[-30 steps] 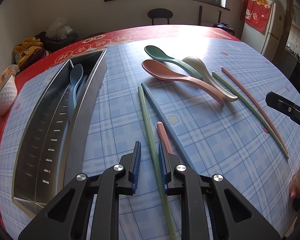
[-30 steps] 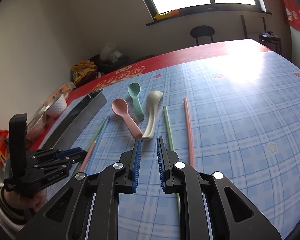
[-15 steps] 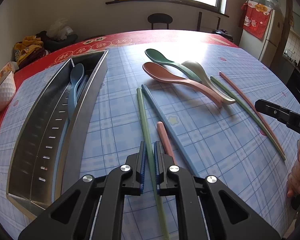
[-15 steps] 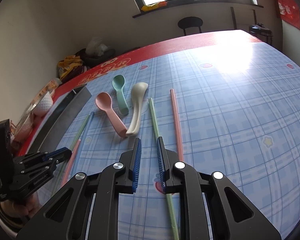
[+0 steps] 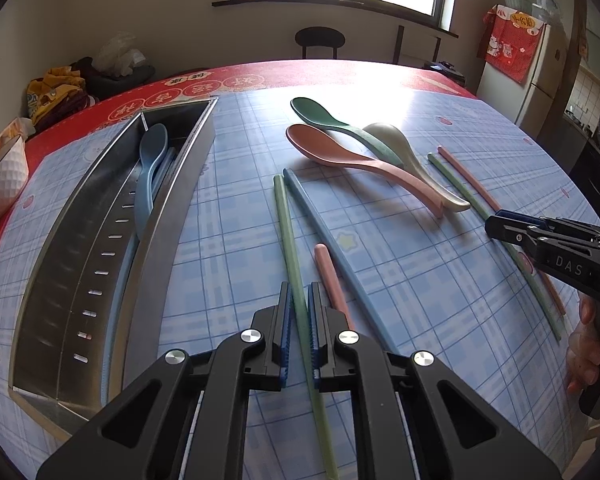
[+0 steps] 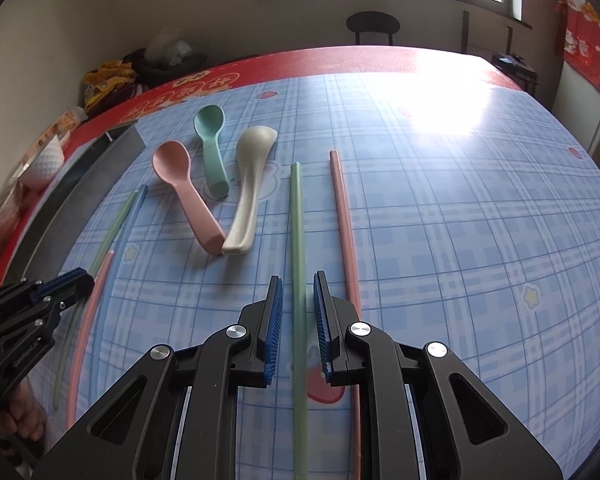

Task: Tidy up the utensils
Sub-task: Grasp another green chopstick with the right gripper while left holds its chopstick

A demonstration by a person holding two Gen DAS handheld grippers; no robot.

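- left gripper [image 5: 298, 312] is low over the table, its blue-padded jaws pinched in tight on a green chopstick [image 5: 288, 236]; the stick runs straight between the pads and looks gripped.
- just to the right of that stick lies a short stretch of pink chopstick [image 5: 328, 276], its near end tucked under the right-hand finger, and beside it a long blue chopstick [image 5: 332, 248] angling away.
- right gripper [image 6: 298, 304] is down low too, jaws parted a little, straddling a second green chopstick [image 6: 298, 240]; gaps show on both sides, so the pads are not on it.
- right next to it on the outside runs another pink chopstick [image 6: 346, 220], roughly parallel, passing under the gripper's right finger.
- further out, three spoons sit close together mid-table: a pink spoon [image 5: 340, 156], a dark green spoon [image 5: 332, 122] behind it, and a cream spoon [image 5: 404, 152] whose handle end touches the pink one's.
- off to the left side stands the long steel utensil tray [image 5: 180, 208], slotted along its inner wall, with a blue spoon [image 5: 150, 168] lying inside at the far end beside something pale blue i can't make out.
- all of this rests on the blue plaid tablecloth [image 6: 460, 200] with its red border.
- a white bowl [image 5: 0, 176] sits at the left table edge, well apart from the utensils.
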